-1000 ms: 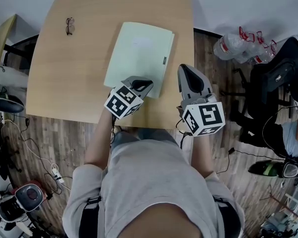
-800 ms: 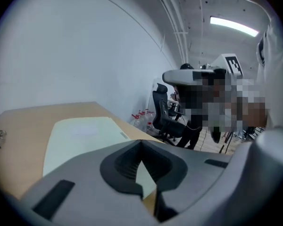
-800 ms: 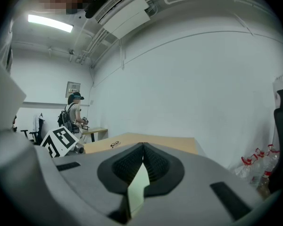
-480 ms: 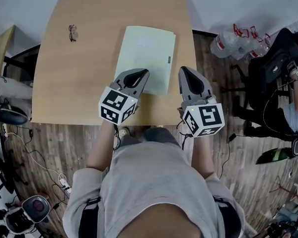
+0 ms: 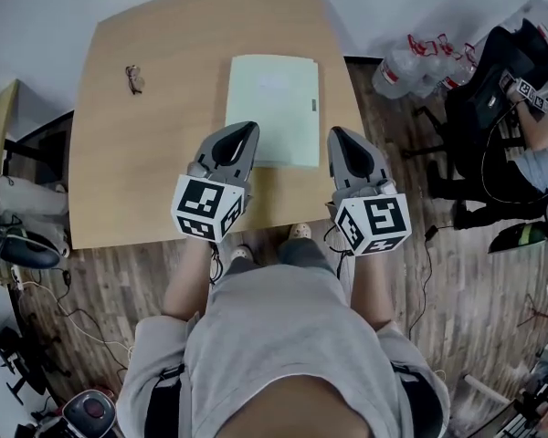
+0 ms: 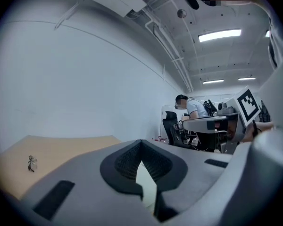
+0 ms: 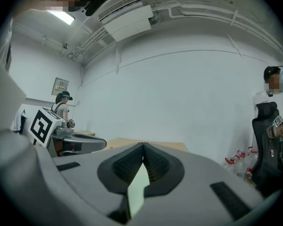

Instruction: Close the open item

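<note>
A pale green folder [image 5: 272, 108] lies closed and flat on the wooden table [image 5: 164, 172], right of its middle. My left gripper [image 5: 247, 128] hovers at the folder's near left corner, jaws shut and empty. My right gripper [image 5: 336, 133] hangs just off the folder's near right corner, shut too, holding nothing. In the left gripper view the jaws [image 6: 140, 142] meet at the tips, and a sliver of the folder [image 6: 146, 182] shows below them. The right gripper view shows the same: closed tips [image 7: 142, 146] above a strip of folder [image 7: 137, 187].
A pair of glasses [image 5: 134, 78] lies on the table's far left. Plastic water bottles [image 5: 411, 62] and a black office chair [image 5: 484, 108] stand on the floor to the right, where a person [image 5: 539, 144] sits. Cables [image 5: 46, 281] run over the floor at the left.
Both grippers have drawn back toward the table's near edge. The left one has come off the folder's near corner. The folder has stayed closed and in place.
</note>
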`<state>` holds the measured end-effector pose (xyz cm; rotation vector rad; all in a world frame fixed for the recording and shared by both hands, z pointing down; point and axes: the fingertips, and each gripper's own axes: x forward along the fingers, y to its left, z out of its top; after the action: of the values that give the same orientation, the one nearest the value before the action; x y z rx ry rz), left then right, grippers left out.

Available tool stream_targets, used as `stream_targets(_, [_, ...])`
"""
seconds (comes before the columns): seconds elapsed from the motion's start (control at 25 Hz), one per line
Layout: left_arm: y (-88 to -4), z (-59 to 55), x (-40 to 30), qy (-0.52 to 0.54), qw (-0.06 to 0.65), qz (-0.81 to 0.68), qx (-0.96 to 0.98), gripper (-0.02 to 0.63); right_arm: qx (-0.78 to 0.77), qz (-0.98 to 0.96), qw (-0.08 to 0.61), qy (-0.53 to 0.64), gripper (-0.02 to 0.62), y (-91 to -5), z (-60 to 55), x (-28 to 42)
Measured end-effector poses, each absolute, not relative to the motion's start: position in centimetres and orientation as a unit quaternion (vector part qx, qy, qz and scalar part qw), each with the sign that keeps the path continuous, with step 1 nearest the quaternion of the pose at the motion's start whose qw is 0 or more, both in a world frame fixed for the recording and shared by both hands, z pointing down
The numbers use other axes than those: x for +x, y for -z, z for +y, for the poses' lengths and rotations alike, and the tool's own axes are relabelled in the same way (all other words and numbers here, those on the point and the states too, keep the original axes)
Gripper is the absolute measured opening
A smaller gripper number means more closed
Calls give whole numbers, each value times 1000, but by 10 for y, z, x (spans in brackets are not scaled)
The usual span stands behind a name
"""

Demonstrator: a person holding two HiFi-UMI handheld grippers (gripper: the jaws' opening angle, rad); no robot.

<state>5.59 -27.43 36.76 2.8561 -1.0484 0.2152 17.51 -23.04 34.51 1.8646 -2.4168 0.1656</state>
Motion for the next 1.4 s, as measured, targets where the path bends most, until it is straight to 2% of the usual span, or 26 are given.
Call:
stream_targets(0.68, [-340,-236,-17,-31,30,-308,950,14,668,-743,27,-40,8,-334,-171,115])
stream_targets(1.4, [-336,-221,-47,-18,24,-295,955,14,679,-733,29,-32,8,-331,-151,81])
